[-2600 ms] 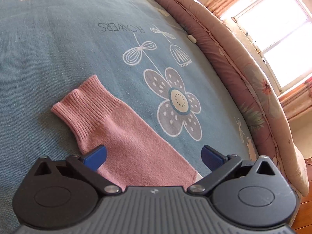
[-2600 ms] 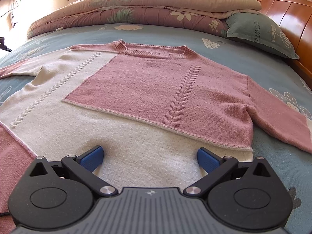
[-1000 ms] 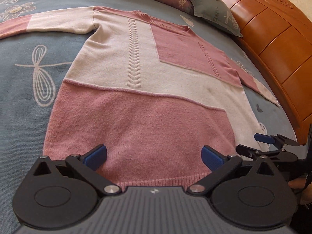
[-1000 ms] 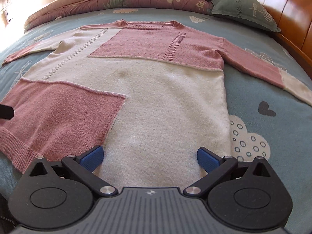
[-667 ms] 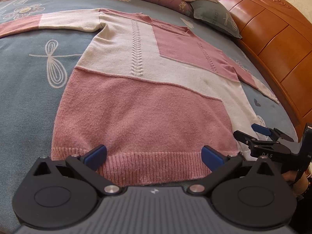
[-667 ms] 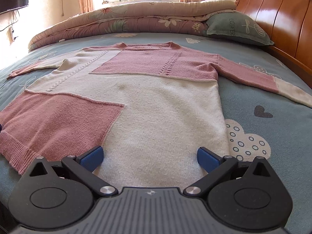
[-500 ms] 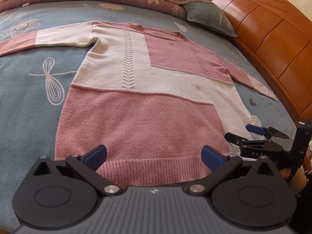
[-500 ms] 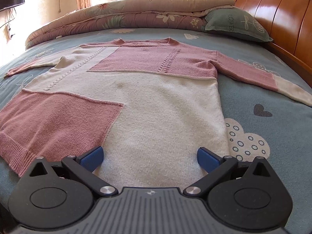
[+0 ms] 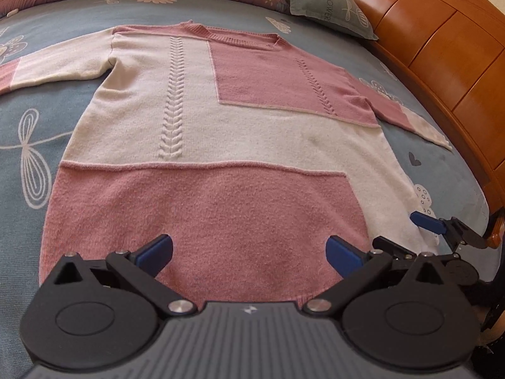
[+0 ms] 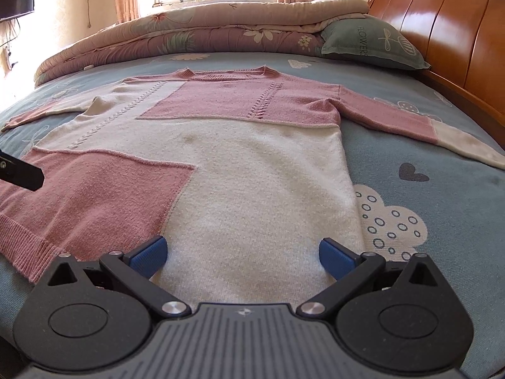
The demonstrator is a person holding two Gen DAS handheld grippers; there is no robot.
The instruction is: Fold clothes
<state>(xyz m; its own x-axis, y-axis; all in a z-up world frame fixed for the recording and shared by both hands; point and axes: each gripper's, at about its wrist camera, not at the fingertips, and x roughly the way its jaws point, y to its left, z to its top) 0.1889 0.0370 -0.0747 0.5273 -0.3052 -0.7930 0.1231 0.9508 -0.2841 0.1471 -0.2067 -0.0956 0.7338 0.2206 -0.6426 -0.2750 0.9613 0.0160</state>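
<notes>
The left claw [image 9: 249, 251] is wide open and holds nothing; it hangs over the pink hem part of the pink and cream knitted sweater [image 9: 221, 145]. The right claw [image 10: 241, 254] is also wide open and empty, over the cream hem part. The sweater lies flat, sleeves spread, on the blue flowered bed sheet [image 10: 442, 195], near the orange wooden headboard [image 10: 457, 31].

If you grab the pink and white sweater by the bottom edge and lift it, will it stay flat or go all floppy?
Probably floppy: the sweater is soft knit lying limp on the bed. Its long sleeves would likely dangle. It looks grippy, not slippery.
</notes>
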